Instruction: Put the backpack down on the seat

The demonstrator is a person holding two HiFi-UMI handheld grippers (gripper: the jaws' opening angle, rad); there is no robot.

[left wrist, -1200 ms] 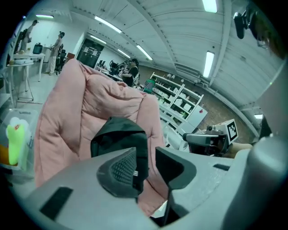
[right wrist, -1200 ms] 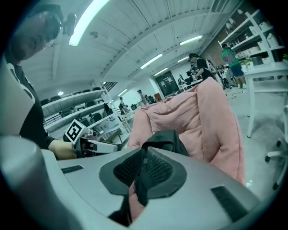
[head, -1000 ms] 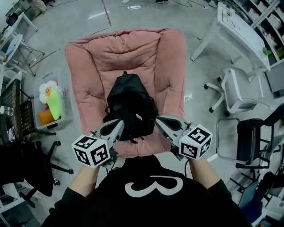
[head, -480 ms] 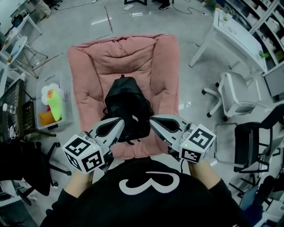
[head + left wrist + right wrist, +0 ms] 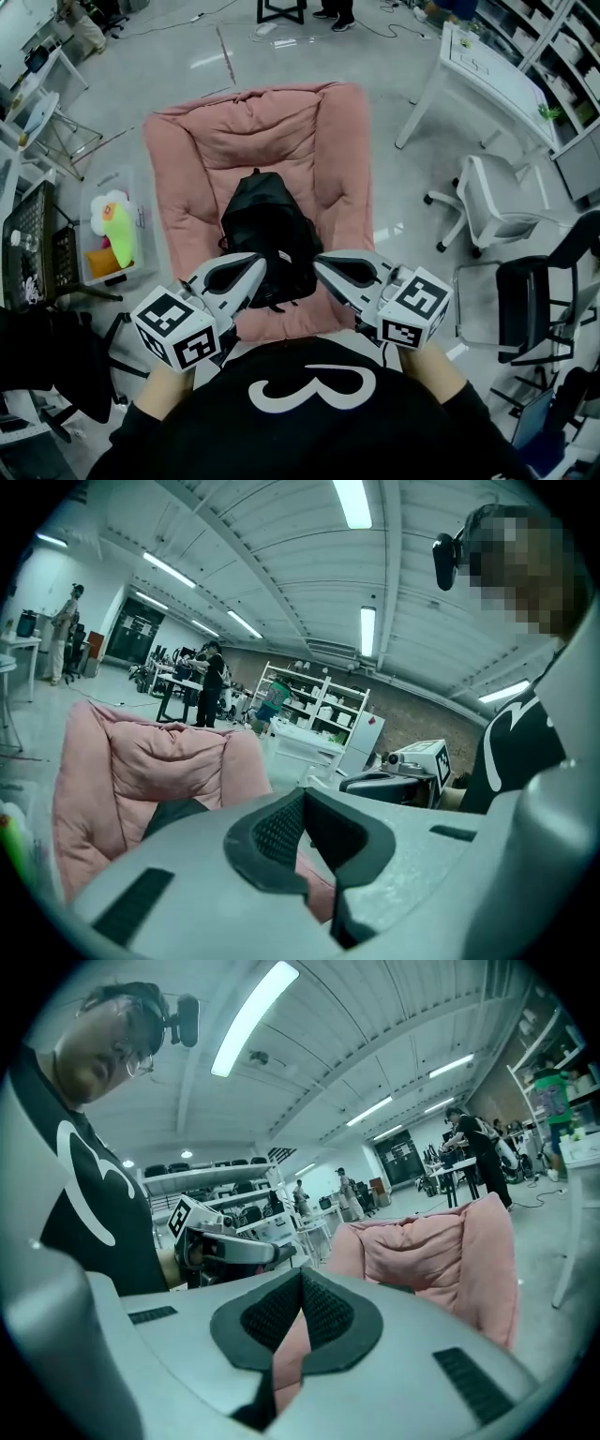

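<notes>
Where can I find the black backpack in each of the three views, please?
Head view: the backpack is at the centre, lying on the seat.
Left gripper view: the backpack is a dark patch low at the left, against the cushion.
Right gripper view: only a thin dark sliver right of centre, probably it.
Shared landmark: the pink seat.

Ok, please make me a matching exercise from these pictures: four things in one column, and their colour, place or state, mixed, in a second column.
Column one
1 backpack
2 seat
3 clear bin
4 left tongs

Column two
A pink
B shut, holding nothing
C black, lying on the seat
D left of the seat in the head view

Pairs: 1-C, 2-A, 3-D, 4-B
</notes>
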